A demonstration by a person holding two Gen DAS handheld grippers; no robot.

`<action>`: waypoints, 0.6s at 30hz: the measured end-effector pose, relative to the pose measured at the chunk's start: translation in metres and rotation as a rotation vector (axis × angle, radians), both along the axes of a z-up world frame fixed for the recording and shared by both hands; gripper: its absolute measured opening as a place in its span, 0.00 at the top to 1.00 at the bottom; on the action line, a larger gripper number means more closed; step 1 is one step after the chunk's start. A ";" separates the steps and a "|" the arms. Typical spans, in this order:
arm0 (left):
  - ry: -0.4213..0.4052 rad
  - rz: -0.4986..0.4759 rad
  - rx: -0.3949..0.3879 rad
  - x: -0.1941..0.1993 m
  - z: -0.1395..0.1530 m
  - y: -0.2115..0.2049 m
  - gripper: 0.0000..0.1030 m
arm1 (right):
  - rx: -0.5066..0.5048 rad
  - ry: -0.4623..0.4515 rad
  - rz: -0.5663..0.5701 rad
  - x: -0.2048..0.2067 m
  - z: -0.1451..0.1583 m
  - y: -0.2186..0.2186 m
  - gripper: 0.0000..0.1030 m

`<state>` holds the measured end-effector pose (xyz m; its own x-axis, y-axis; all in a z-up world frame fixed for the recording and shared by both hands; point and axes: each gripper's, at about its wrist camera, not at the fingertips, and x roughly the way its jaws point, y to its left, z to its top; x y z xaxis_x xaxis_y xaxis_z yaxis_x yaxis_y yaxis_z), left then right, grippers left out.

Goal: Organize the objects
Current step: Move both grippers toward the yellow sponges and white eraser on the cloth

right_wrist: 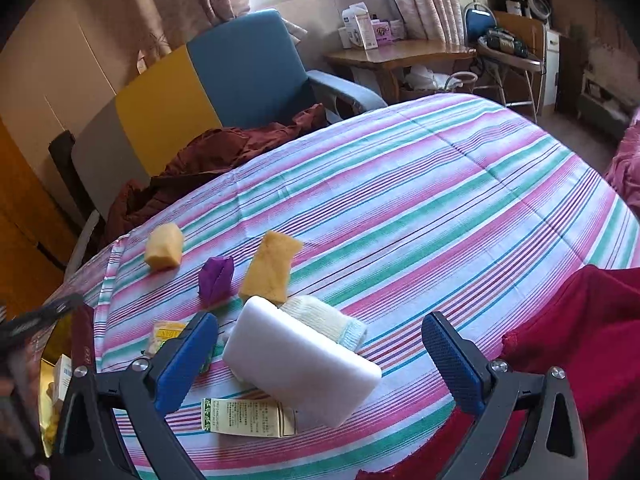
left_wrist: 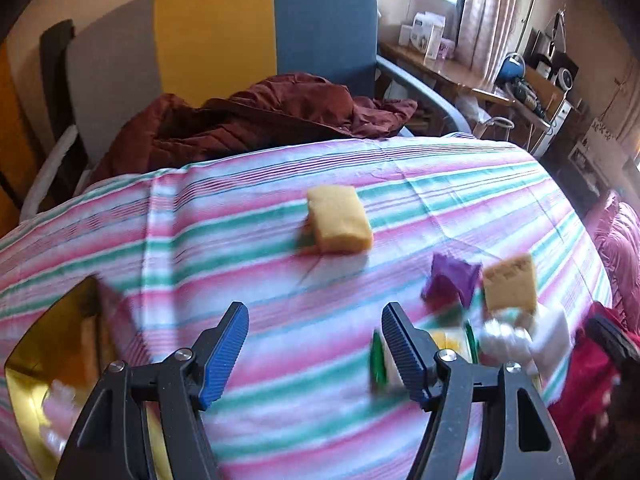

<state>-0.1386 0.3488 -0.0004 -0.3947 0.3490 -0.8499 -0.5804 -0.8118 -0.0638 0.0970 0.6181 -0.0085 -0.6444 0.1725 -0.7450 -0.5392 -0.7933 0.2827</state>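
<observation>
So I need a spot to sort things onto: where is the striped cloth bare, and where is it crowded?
Bare: the wide striped cloth right of the long yellow sponge, out to its far edge. Also between the open left gripper and the small yellow sponge. Crowded: around the white block, purple object and carton.

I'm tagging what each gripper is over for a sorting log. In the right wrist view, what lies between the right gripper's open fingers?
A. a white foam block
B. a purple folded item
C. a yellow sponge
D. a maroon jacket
A: the white foam block lies on the striped cloth between the spread fingers of the right gripper, which do not touch it.
</observation>
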 end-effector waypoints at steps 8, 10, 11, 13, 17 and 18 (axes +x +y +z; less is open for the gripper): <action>0.005 -0.014 -0.078 -0.049 -0.035 0.061 0.20 | -0.009 0.000 0.041 -0.004 -0.001 -0.004 0.00; -0.005 -0.009 -0.085 -0.060 -0.041 0.071 0.20 | -0.003 -0.002 0.048 -0.004 -0.001 -0.005 0.00; -0.010 -0.008 -0.084 -0.065 -0.044 0.076 0.20 | -0.001 -0.003 0.050 -0.005 0.000 -0.006 0.00; -0.018 -0.002 -0.092 -0.074 -0.051 0.085 0.20 | 0.002 -0.003 0.051 -0.004 0.000 -0.005 0.00; -0.015 -0.001 -0.136 -0.090 -0.068 0.101 0.20 | 0.016 -0.001 0.048 -0.003 0.002 -0.004 0.00; -0.018 -0.003 -0.155 -0.094 -0.073 0.104 0.20 | 0.016 -0.001 0.054 -0.003 0.002 -0.003 0.00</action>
<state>-0.2327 0.4531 -0.0733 -0.3782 0.2142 -0.9006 -0.5826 -0.8111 0.0517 0.0944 0.6149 -0.0068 -0.6523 0.1497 -0.7430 -0.4960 -0.8256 0.2691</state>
